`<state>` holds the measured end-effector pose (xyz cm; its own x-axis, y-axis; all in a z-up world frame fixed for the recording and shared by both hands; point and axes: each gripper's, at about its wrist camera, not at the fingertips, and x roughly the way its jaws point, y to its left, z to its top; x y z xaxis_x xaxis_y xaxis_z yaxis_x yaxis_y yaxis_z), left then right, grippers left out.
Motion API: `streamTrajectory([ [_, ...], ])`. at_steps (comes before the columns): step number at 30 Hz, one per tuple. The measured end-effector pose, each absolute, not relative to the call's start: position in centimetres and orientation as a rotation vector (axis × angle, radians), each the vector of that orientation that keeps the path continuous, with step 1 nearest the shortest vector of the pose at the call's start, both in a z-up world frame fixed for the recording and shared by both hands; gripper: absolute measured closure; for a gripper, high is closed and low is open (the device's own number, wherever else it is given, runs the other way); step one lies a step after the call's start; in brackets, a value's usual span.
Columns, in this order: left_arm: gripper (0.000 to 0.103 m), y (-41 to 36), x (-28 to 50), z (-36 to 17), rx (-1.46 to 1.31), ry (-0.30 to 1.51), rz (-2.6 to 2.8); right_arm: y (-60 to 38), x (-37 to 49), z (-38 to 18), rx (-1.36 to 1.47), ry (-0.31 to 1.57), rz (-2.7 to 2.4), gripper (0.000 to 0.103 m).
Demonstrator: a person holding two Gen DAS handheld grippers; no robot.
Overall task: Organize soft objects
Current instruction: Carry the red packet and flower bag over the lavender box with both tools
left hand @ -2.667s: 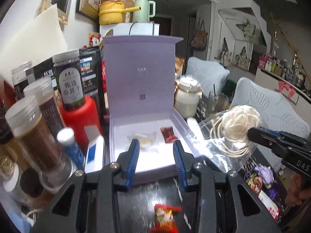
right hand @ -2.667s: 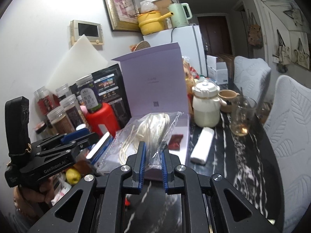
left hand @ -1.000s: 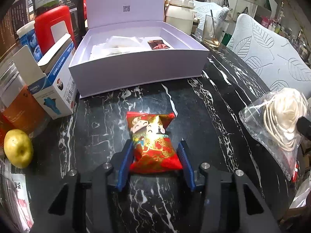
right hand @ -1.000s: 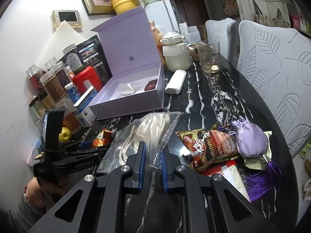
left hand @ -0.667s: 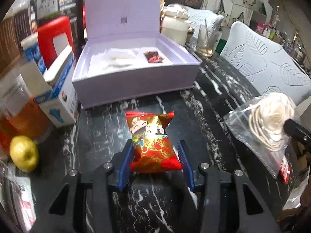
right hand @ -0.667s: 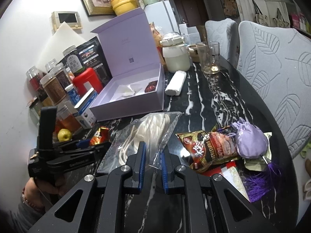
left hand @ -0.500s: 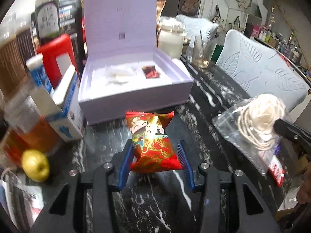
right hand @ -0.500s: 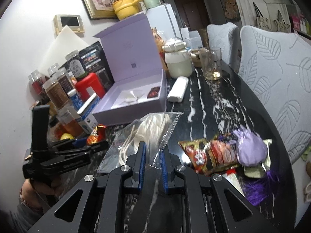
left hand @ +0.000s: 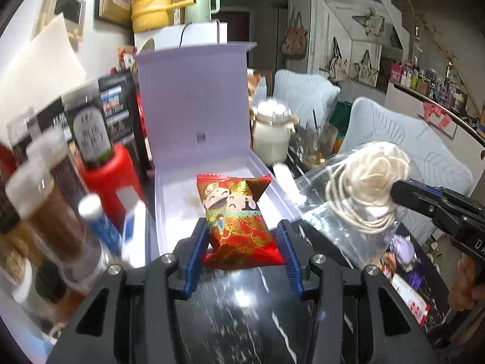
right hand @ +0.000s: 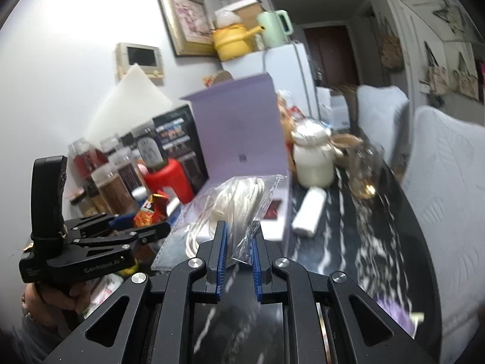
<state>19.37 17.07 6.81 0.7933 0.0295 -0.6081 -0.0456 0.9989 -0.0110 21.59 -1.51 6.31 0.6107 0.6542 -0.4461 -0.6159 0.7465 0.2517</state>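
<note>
Each claw is built of matte black plastic links, with triangular cut-outs seen in the arms and round silver screw heads set at the pivots. The left claw and the right claw are both fitted with blue ribbed pads along the inner faces of the fingers. White lettering is printed on the black body, and a tall black handle is mounted upright behind it.

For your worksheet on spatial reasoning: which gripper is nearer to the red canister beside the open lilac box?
Left. The left gripper, holding the red snack packet, is just right of the red canister; the right gripper, holding the clear bag, sits farther right.
</note>
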Motion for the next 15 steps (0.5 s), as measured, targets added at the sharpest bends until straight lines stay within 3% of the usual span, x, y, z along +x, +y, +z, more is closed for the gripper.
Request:
streamTrajectory([
  [15,0.057,20.2,28.5,8.6,-0.004,0.607,0.071,3.5,30.5,9.4,0.058,0.462,0.772,0.088],
])
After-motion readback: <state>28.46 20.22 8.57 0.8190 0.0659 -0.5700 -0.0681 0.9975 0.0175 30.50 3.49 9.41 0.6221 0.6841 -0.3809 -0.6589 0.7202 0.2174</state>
